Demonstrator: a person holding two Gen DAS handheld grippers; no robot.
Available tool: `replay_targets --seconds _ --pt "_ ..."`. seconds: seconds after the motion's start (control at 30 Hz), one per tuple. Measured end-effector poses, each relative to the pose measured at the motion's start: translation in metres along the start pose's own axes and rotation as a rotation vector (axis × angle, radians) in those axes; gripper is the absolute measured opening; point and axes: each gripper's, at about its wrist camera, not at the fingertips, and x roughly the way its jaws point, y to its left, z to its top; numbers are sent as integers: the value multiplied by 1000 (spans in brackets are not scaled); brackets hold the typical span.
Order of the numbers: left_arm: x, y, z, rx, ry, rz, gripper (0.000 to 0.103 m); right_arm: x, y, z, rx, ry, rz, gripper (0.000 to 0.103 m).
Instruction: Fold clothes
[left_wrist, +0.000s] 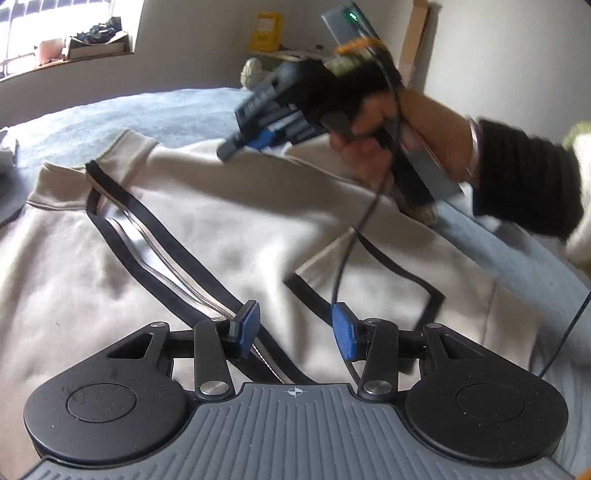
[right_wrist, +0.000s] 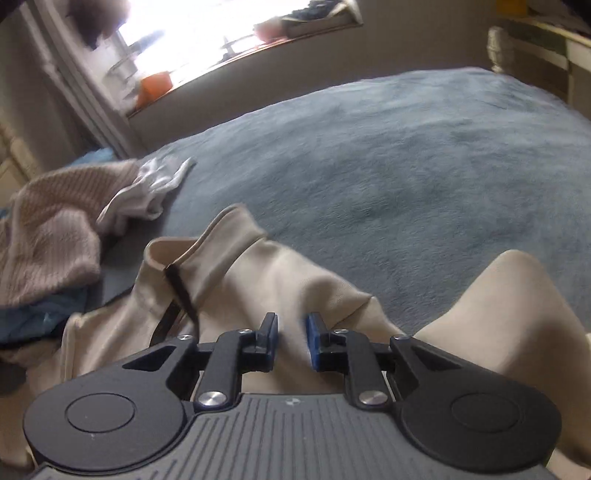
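On the blue-grey bedspread (right_wrist: 388, 155) a cream zip-neck pullover (left_wrist: 177, 236) is spread front-up, its black-edged zipper (left_wrist: 155, 254) running from the collar (right_wrist: 221, 229) down toward the nearer side, with a black-trimmed pocket outline (left_wrist: 373, 280) beside it. The left gripper (left_wrist: 293, 332) is held just above the chest of the garment, its blue pads standing apart with nothing pinched between them; only the zip tape is seen passing beneath. The right gripper (right_wrist: 290, 343) is shown in its own view with a narrow gap left between the pads, cream cloth lying behind that gap, and no fold can be seen squeezed by them, so it is read as narrowly parted and empty. From the left view the same tool (left_wrist: 258, 122) is seen blurred, gripped by the person's hand (left_wrist: 369, 129), above the far shoulder of the pullover, with a dark cable (left_wrist: 343, 258) hanging across the fabric. A ribbed pinkish knit (right_wrist: 48, 229) and a white garment (right_wrist: 147, 192) are heaped at the bed's far left. The fold is judged not yet begun. Trouble could be caused by that trailing cable: it may be snagged under a lifted sleeve. A pinch taken at speed may also catch a single layer, leaving the fold skewed.
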Motion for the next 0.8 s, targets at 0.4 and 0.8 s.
replay_targets --seconds 0.4,0.8 --pt "68 18 21 25 43 84 43 -31 14 -2 -204 -74 63 38" --pt "68 21 21 29 46 80 43 -8 -57 37 -221 241 -131 50"
